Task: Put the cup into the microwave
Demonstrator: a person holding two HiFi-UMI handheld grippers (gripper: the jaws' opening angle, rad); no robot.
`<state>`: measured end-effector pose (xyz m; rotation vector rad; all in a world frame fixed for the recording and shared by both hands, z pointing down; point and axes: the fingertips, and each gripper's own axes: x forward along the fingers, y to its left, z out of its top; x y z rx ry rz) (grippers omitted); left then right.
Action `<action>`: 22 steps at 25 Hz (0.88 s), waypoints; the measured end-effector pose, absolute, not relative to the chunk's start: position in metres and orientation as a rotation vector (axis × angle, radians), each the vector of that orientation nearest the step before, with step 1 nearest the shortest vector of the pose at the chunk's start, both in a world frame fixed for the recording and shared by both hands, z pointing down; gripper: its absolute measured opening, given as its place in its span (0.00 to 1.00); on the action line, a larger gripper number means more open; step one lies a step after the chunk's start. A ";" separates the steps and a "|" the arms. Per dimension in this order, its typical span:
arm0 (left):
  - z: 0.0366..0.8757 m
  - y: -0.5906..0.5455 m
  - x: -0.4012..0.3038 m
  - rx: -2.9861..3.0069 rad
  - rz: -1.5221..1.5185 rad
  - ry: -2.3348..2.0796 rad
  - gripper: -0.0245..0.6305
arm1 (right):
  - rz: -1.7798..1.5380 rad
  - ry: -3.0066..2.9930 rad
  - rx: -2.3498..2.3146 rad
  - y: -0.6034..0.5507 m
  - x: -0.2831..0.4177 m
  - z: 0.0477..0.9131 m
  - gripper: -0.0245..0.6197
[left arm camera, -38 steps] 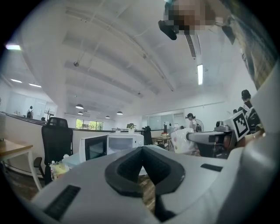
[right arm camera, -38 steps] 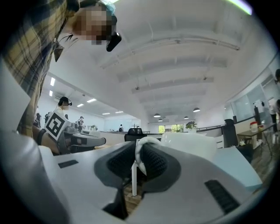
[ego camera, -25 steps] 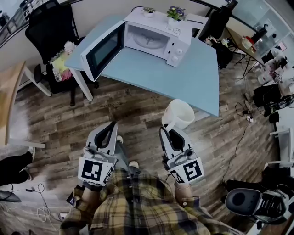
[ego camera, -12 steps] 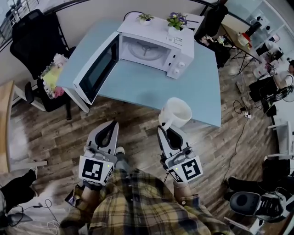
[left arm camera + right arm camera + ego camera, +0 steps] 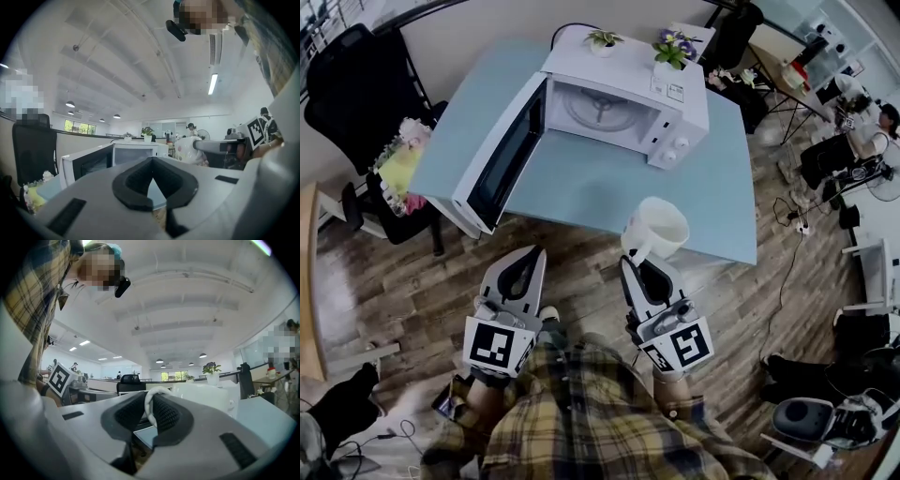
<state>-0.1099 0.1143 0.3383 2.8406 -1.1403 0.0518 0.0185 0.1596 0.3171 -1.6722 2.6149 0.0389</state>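
Observation:
A white microwave (image 5: 623, 103) stands on the light blue table (image 5: 694, 187), its door (image 5: 502, 155) swung open to the left and its turntable showing. My right gripper (image 5: 639, 264) is shut on the handle of the white cup (image 5: 656, 228), which hangs upright at the table's near edge. In the right gripper view the cup's handle (image 5: 149, 409) sits between the pads, with the cup's body (image 5: 201, 397) beyond. My left gripper (image 5: 531, 255) is level beside it over the wooden floor, its tips together and nothing in them. The left gripper view shows the microwave (image 5: 117, 157) and the cup (image 5: 187, 150) ahead.
Two potted plants (image 5: 602, 39) (image 5: 675, 47) stand on the microwave. At the table's left end is a black chair (image 5: 356, 94) holding a yellow bag (image 5: 394, 169). A wooden desk edge (image 5: 307, 272) lies at far left. Desks, cables and a chair base (image 5: 811, 422) crowd the right.
Both grippers and the cup have moved forward toward the table. The cup has gone from over the floor to the table's near edge. The grip is unchanged.

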 end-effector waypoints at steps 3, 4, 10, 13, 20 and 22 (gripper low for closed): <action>0.341 0.106 -0.114 2.845 0.051 -1.114 0.03 | 0.027 2.598 -1.702 0.154 0.013 0.321 0.13; 0.341 0.104 -0.115 2.845 0.050 -1.107 0.03 | 0.018 2.596 -1.708 0.152 0.011 0.322 0.13; 0.347 0.096 -0.115 2.837 0.053 -1.059 0.03 | -0.009 2.589 -1.751 0.148 0.007 0.325 0.13; 0.352 0.090 -0.112 2.830 0.058 -1.042 0.03 | -0.014 2.590 -1.763 0.142 0.010 0.327 0.13; 0.359 0.061 -0.101 2.809 0.071 -1.050 0.03 | -0.027 2.598 -1.752 0.109 0.020 0.332 0.13; 0.359 0.048 -0.095 2.807 0.071 -1.057 0.03 | -0.025 2.607 -1.735 0.095 0.024 0.333 0.13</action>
